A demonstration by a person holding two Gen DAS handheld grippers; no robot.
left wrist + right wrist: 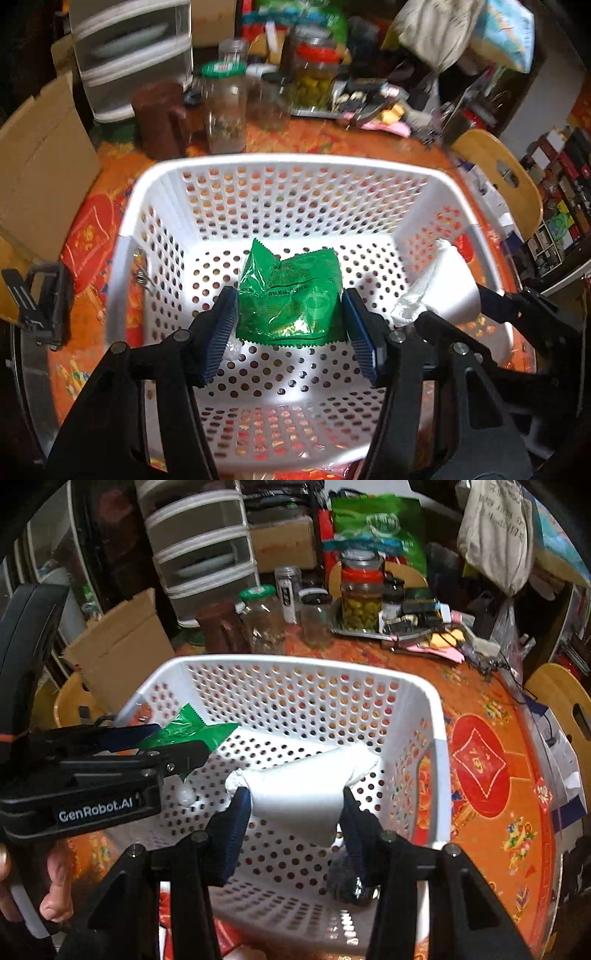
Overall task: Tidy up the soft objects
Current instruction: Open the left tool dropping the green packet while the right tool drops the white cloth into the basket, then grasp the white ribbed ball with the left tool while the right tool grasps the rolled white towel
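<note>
A crinkled green snack bag point(290, 295) hangs over the white perforated basket point(288, 162), pinched between the blue pads of my left gripper point(290, 321). In the right wrist view the same green bag point(184, 729) shows at the left, held by the left gripper point(173, 753). My right gripper point(293, 812) is shut on a white soft roll-shaped pack point(299, 786), held above the basket point(295, 664) floor. That white pack point(439, 284) also appears at the right of the left wrist view. A dark crumpled item point(347, 882) lies in the basket under the right gripper's right finger.
The basket stands on an orange patterned tablecloth point(491, 775). Behind it are glass jars point(360, 590), a brown container point(221, 631), a metal tray point(391, 631) with clutter, a cardboard box point(118, 650) and plastic drawers point(203, 550). Wooden chair backs point(498, 177) stand at the table's edge. A hand point(55, 890) shows lower left.
</note>
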